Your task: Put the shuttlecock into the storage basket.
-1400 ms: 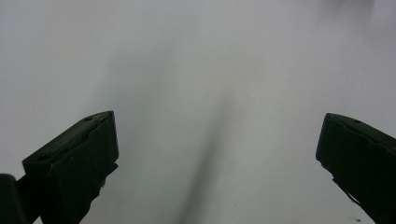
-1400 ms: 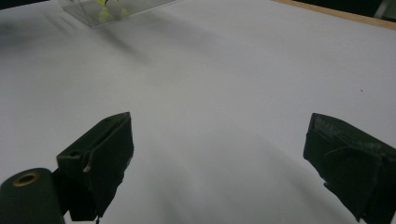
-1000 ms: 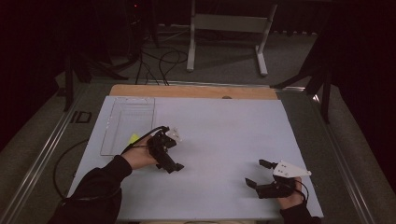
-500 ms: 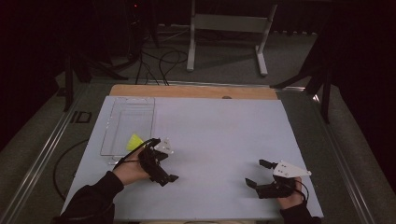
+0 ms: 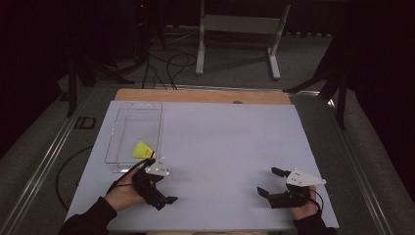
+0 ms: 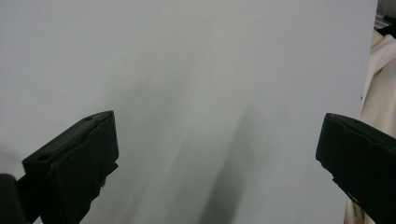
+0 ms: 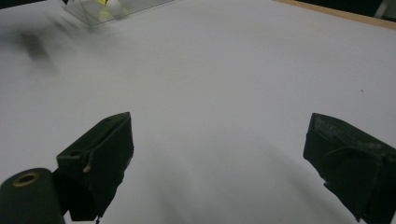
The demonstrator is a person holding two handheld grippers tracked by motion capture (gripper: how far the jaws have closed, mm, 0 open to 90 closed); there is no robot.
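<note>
The left tool (image 5: 159, 193) is spread wide and grips nothing, low over the white surface (image 5: 220, 147) — just behind it a yellow shuttlecock (image 5: 143, 150) lies in the near end of a clear tray (image 5: 134, 134). Well off to its side, the right tool (image 5: 271, 182) is also spread and empty.

Left hand-held gripper (image 6: 217, 154) w/ black jaws wide apart over bare white tabletop (image 6: 187, 70), nothing btwn.

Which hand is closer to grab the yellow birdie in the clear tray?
The left. The left gripper is right beside the tray, near the shuttlecock, with jaws open. The right gripper sits far across the table.
</note>
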